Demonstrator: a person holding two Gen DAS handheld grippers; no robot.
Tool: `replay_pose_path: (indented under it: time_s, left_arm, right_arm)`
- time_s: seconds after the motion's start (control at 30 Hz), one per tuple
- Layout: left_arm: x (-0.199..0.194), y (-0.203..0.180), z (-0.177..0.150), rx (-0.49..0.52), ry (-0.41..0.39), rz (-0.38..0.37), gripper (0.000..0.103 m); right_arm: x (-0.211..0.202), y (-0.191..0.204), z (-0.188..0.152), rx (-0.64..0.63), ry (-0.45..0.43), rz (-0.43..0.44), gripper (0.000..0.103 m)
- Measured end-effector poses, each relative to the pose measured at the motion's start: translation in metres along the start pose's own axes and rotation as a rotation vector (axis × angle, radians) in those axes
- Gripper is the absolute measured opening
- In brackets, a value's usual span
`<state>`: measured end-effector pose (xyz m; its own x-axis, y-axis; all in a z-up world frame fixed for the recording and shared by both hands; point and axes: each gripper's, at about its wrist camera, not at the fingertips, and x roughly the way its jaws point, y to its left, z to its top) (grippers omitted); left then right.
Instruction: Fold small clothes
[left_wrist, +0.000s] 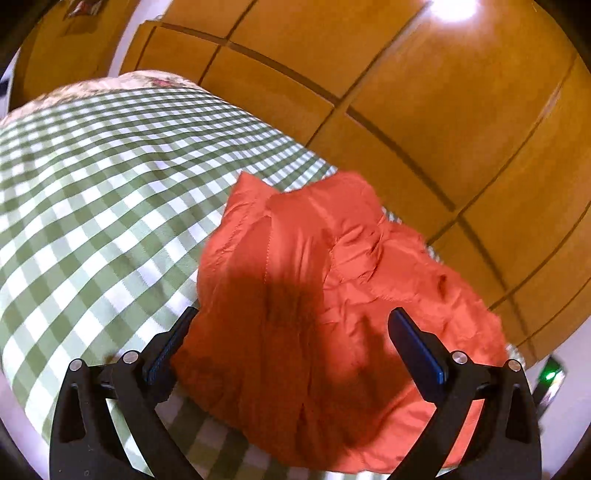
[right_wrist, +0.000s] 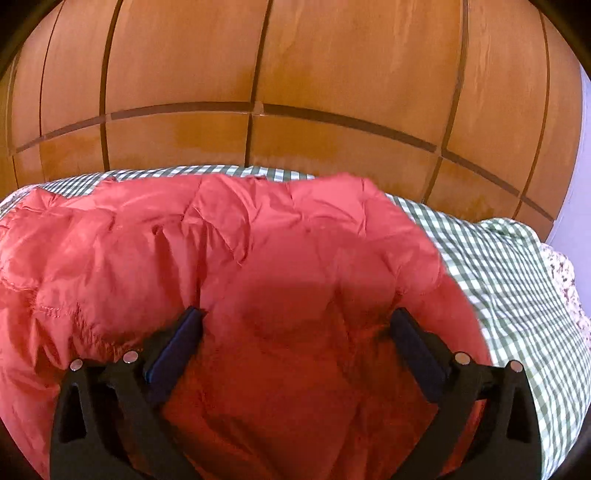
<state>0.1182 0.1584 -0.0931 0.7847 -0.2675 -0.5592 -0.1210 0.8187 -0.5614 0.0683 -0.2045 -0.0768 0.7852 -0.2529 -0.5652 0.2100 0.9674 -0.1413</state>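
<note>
Right now both grippers hang over the red garment (right_wrist: 236, 258), which lies crumpled on the green-checked cover (left_wrist: 92, 177).

Right gripper (right_wrist: 295, 325): jaws spread as wide as they go, nothing pinched. Red cloth fills the gap between the fingers and runs on ahead of the tips, so this tool sits squarely over the bulk. The cloth stretches far to its left and ends sooner on its right, where the checked cover (right_wrist: 509, 280) shows. The far hem lies ahead, near the bed edge, under the wooden wardrobe doors (right_wrist: 295, 74).

Left gripper (left_wrist: 291, 325): jaws also wide apart, empty. The garment (left_wrist: 314, 258) lies ahead and mostly to its right; the left fingertip (left_wrist: 184, 325) sits just at the cloth's left edge, with bare cover beyond. A stitched seam (left_wrist: 266, 240) runs away from the tool, roughly along its pointing line.

Judgement: the garment's long axis runs side to side across both tools. The left tool is nearer the left border and the right tool nearer the middle and right edge. A fold would likely need each to drop onto its own near edge. Whether that is a sleeve or a hem, cannot tell; too rumpled.
</note>
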Motion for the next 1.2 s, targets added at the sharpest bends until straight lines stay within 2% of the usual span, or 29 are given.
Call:
replay_pose_path:
  time_s: [0.1, 0.17, 0.27, 0.4, 0.47, 0.53, 0.57, 0.6, 0.73, 0.9, 1.03, 1.1, 1.2]
  left_arm:
    - [-0.018, 0.007, -0.002, -0.075, -0.056, -0.05, 0.1]
    - [-0.027, 0.008, -0.006, -0.091, -0.077, -0.052, 0.1]
    - [-0.033, 0.007, -0.012, -0.104, -0.071, -0.059, 0.1]
    - [-0.04, 0.001, -0.026, -0.126, -0.059, -0.148, 0.1]
    - [-0.044, -0.009, -0.034, -0.103, -0.063, -0.204, 0.1]
    - [-0.045, -0.017, -0.04, -0.069, -0.068, -0.214, 0.1]
    - [-0.041, -0.022, -0.041, -0.046, -0.051, -0.213, 0.1]
    - [-0.031, -0.026, -0.041, -0.029, -0.002, -0.191, 0.1]
    - [-0.008, -0.022, -0.039, -0.1, 0.059, -0.145, 0.1]
    - [0.006, -0.027, -0.034, -0.121, 0.065, -0.111, 0.1]
    - [-0.007, -0.019, -0.032, -0.216, 0.035, -0.119, 0.1]
    - [-0.013, -0.016, -0.036, -0.235, 0.035, -0.083, 0.1]
    - [-0.011, -0.012, -0.049, -0.238, 0.076, -0.031, 0.1]
  right_arm:
    - [0.0, 0.002, -0.001, -0.007, 0.001, -0.007, 0.101]
    - [0.0, 0.003, -0.002, -0.008, 0.0, -0.009, 0.101]
    - [0.0, 0.004, -0.003, -0.01, -0.002, -0.011, 0.101]
    - [-0.001, 0.003, -0.003, -0.009, -0.003, -0.011, 0.101]
    - [-0.001, 0.004, -0.003, -0.009, -0.003, -0.011, 0.101]
    - [-0.001, 0.004, -0.004, -0.008, -0.004, -0.01, 0.101]
    - [0.0, 0.003, -0.004, -0.007, -0.004, -0.009, 0.101]
    - [0.0, 0.003, -0.004, -0.007, -0.004, -0.009, 0.101]
    - [0.0, 0.003, -0.004, -0.005, -0.005, -0.005, 0.101]
    - [-0.001, 0.003, -0.004, -0.007, -0.006, -0.008, 0.101]
    - [0.0, 0.002, -0.004, -0.004, -0.005, -0.002, 0.101]
    - [0.0, 0.002, -0.003, -0.003, -0.005, -0.002, 0.101]
    - [0.0, 0.003, -0.003, -0.005, -0.007, -0.005, 0.101]
